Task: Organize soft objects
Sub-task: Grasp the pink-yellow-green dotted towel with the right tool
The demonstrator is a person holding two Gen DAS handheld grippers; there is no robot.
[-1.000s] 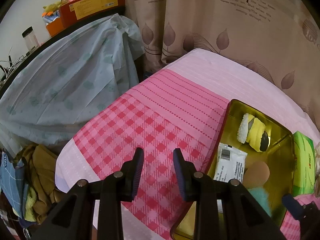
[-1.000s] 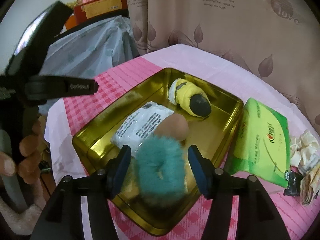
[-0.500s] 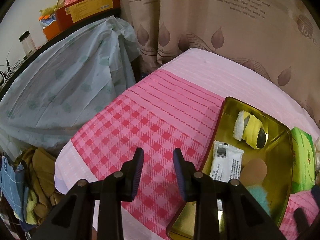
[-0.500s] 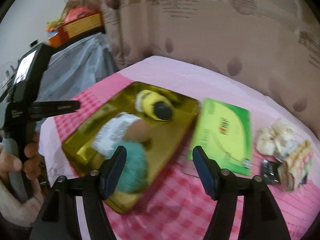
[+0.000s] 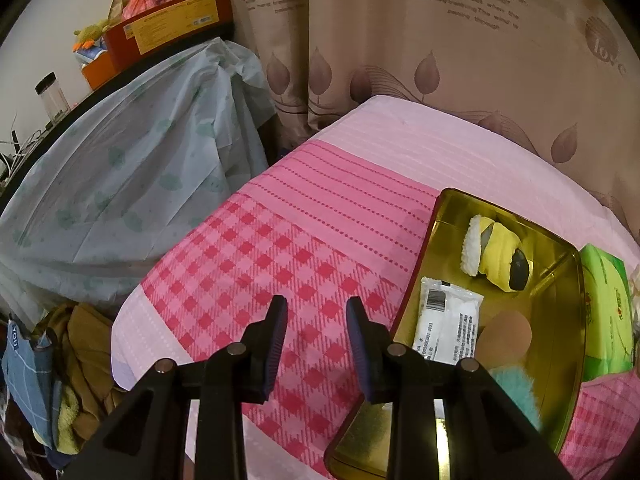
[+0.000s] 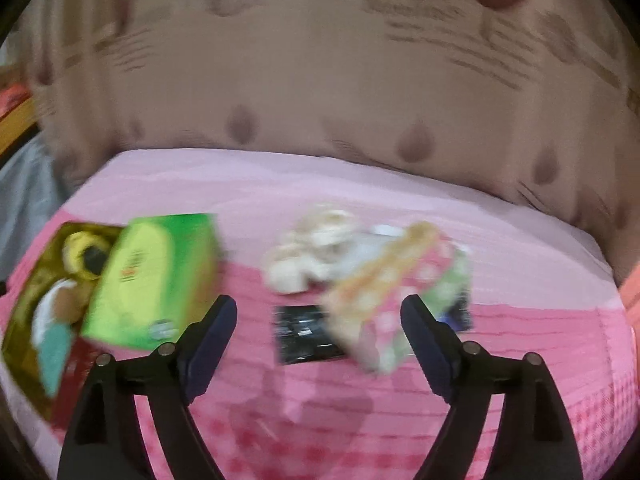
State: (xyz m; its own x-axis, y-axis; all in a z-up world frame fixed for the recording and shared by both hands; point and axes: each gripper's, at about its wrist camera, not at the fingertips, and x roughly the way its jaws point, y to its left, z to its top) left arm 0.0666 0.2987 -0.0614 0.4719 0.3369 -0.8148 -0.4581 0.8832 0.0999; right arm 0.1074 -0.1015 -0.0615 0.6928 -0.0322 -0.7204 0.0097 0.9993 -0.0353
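Since a second ago we see the right gripper (image 6: 318, 326) swung off the gold tin (image 6: 24, 308) to the loose pile right of it; the teal scrunchie (image 6: 54, 354) it hovered around now lies in the tin, and its jaws are opening with nothing between them.

Left wrist view: we see the left gripper (image 5: 316, 332) barely shifted, jaws part open, nothing clamped, over the pink checked cloth (image 5: 256, 264) just left of the gold tin (image 5: 560, 364). Inside the tin: yellow plush toy (image 5: 498, 258) at the far end, white sachet (image 5: 448, 330) mid-left, tan sponge (image 5: 508, 332) beside it, teal scrunchie (image 5: 516, 392) nearest us. Green tissue pack (image 5: 604, 312) touches the tin's right wall. Left of the tin the cloth is bare to its edge. A plastic-covered heap (image 5: 120, 184) and curtain (image 5: 440, 48) bound the far side.

Right wrist view, heavily blurred: we see the tin at far left, green tissue pack (image 6: 152, 280) beside it. Right of the tin, well apart, a cream fluffy bundle (image 6: 316, 248), a pink-and-tan wrapped packet (image 6: 384, 300) and a black flat packet (image 6: 304, 332) lie bunched together, the black one partly under the pink. Open cloth lies nearer us than the pile.
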